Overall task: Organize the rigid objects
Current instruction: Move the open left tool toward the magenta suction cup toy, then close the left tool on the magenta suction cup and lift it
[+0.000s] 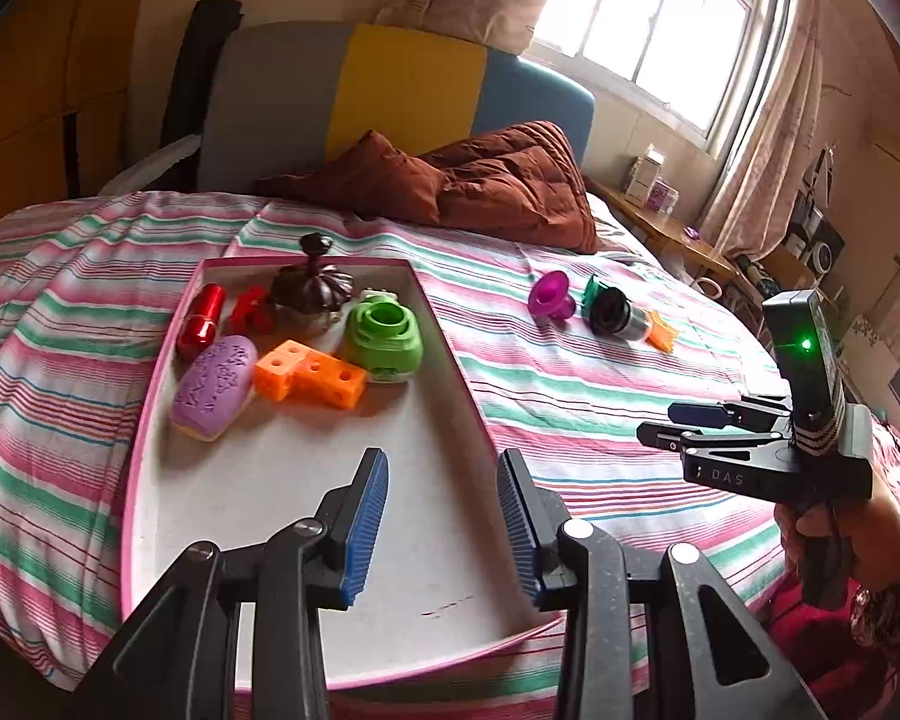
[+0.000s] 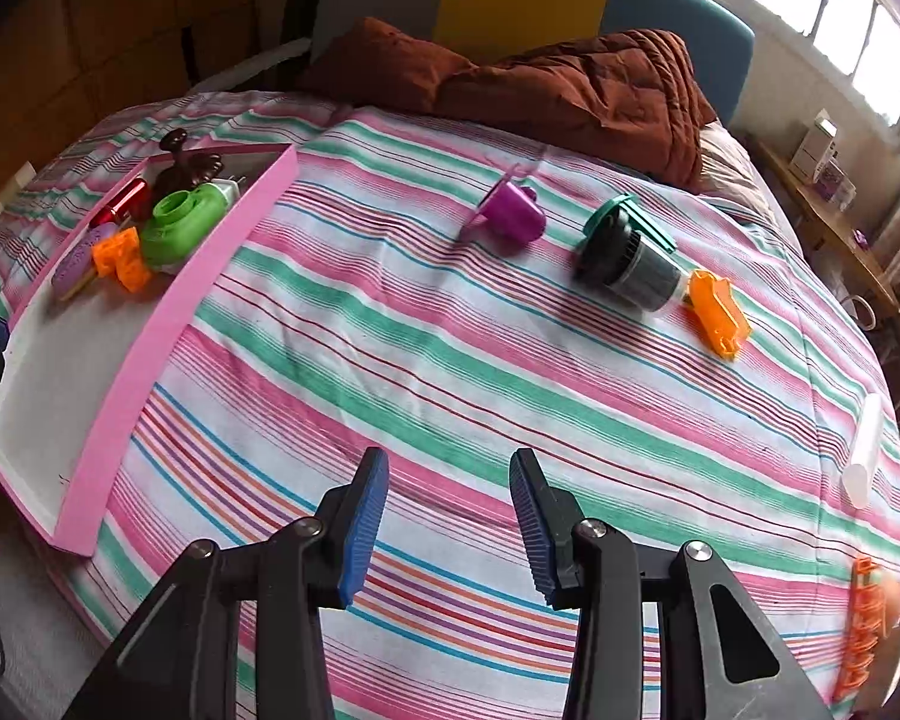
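The pink-walled tray (image 1: 150, 396) lies on the striped bed (image 2: 450, 360) toward its left side, already holding a purple oval piece (image 1: 213, 387), an orange holed block (image 1: 309, 375), a green round piece (image 1: 384, 336), a red cylinder (image 1: 201, 321) and a dark brown knobbed lid (image 1: 312, 285), all gathered at its far end. Its near half is bare.

Still loose on the bed, further toward the headboard and to the right of the tray, are a magenta cup (image 2: 513, 213) on its side, a black and grey cylinder with a teal cap (image 2: 627, 258), and an orange clip (image 2: 717, 312) touching that cylinder's near end. A white tube (image 2: 864, 450) lies by the bed's right edge, and another orange piece (image 2: 864, 630) sits at the near right corner.

My guess is the next step is fetching one of these. The magenta cup looks the easiest: approach with the fingers spanning its round body, not the flared rim, and squeeze gently so it doesn't roll on the soft cover.

The right gripper (image 2: 450, 522) hovers low over the near middle of the bed, fingers spread and empty, aimed toward the loose things. The left gripper (image 1: 444, 528) hangs above the tray's bare near end, level, fingers likewise apart and gripping nothing.
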